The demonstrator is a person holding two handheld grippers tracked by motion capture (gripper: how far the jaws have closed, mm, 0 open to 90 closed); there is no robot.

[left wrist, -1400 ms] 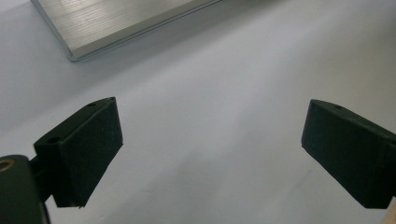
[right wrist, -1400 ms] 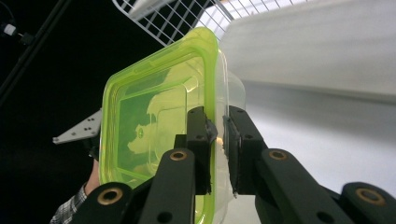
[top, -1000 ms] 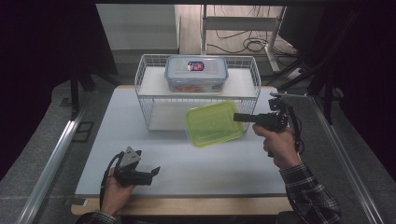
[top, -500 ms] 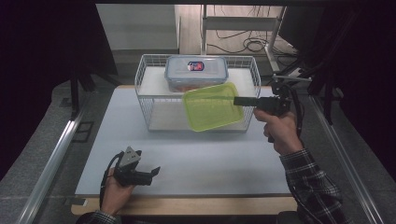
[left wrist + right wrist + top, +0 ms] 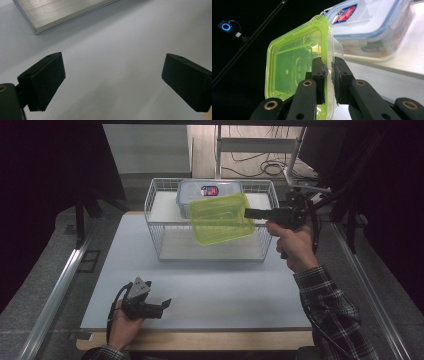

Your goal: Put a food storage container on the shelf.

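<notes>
You get an evenly lit bench [image 5: 200, 285] from above, dark surroundings from 9 to 3 o'clock. Your left gripper view is soft, with faint shadows. The green tub [image 5: 294, 70] glows translucent; the box [image 5: 372, 32] behind blurs.

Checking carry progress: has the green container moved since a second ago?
Yes. The green container, clamped by the right gripper, has risen up the wire rack front toward its top shelf.
</notes>
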